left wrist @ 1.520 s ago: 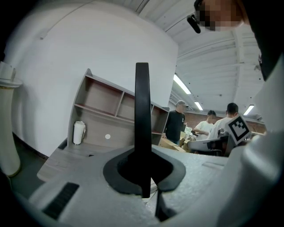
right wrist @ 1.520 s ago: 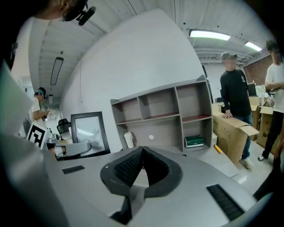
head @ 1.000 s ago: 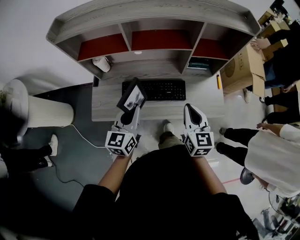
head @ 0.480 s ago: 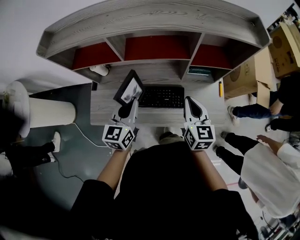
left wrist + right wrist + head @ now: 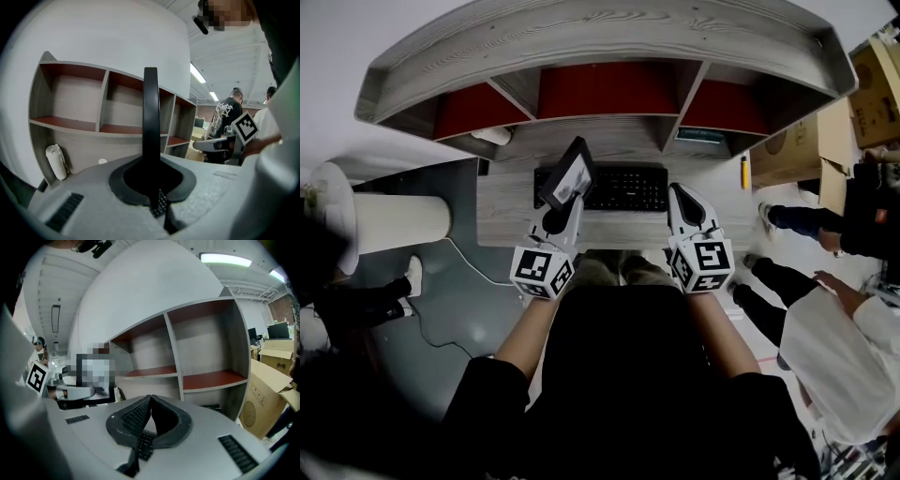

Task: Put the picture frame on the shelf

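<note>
The picture frame (image 5: 565, 173) is black with a pale picture. It stands tilted in my left gripper (image 5: 569, 200), which is shut on its lower edge, above the left end of the keyboard. In the left gripper view the frame (image 5: 151, 117) shows edge-on as a black upright bar between the jaws of the left gripper (image 5: 153, 185). The grey shelf (image 5: 600, 56) with red boards rises behind the desk; its cubbies (image 5: 108, 126) lie straight ahead. My right gripper (image 5: 682, 192) hovers over the keyboard's right end. In its own view the right gripper (image 5: 149, 401) is shut on nothing.
A black keyboard (image 5: 623, 189) lies on the grey desk (image 5: 506, 211). A white roll (image 5: 497, 136) sits under the left cubby, a dark flat item (image 5: 699, 138) under the right one, a yellow stick (image 5: 744, 172) at the desk's right. Cardboard boxes (image 5: 811, 141) and people stand right, a white cylinder (image 5: 398, 223) left.
Both grippers moved forward toward the shelf. The frame, still held, now stands over the keyboard's left end instead of in front of the desk edge.
</note>
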`<state>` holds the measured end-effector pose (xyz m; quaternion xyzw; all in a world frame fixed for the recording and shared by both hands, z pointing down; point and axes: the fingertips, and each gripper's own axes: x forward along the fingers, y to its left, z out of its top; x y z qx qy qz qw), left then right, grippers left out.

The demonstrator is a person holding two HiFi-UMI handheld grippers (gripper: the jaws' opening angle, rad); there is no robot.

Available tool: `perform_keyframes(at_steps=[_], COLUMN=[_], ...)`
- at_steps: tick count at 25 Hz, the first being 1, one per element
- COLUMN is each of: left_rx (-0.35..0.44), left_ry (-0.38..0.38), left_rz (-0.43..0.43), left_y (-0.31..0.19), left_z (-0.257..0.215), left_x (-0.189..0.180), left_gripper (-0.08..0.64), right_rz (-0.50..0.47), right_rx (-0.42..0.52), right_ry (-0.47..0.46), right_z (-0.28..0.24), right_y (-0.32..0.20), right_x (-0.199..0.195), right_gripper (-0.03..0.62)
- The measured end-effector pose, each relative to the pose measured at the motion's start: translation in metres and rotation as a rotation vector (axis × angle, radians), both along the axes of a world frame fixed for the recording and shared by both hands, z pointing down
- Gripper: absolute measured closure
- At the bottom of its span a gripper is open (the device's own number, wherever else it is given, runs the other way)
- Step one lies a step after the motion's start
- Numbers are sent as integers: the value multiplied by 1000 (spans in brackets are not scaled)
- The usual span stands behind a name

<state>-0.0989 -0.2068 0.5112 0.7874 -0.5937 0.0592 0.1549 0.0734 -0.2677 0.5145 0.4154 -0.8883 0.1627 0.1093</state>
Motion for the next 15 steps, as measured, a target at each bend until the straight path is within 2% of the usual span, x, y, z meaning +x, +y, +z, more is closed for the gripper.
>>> perform_keyframes(at_steps=[4, 15], left_rx=[-3, 48], left_ry=[29, 62], left_rz=[4, 63], left_y=[-5, -28], left_z=[2, -25], left_x=[-4, -22], left_gripper=[535, 535], right_rz=[17, 67], right_rx=[-16, 58], right_ry=[45, 19], right_z=[10, -25], right_y=[-5, -30], right_x=[-6, -35], right_gripper=[580, 580])
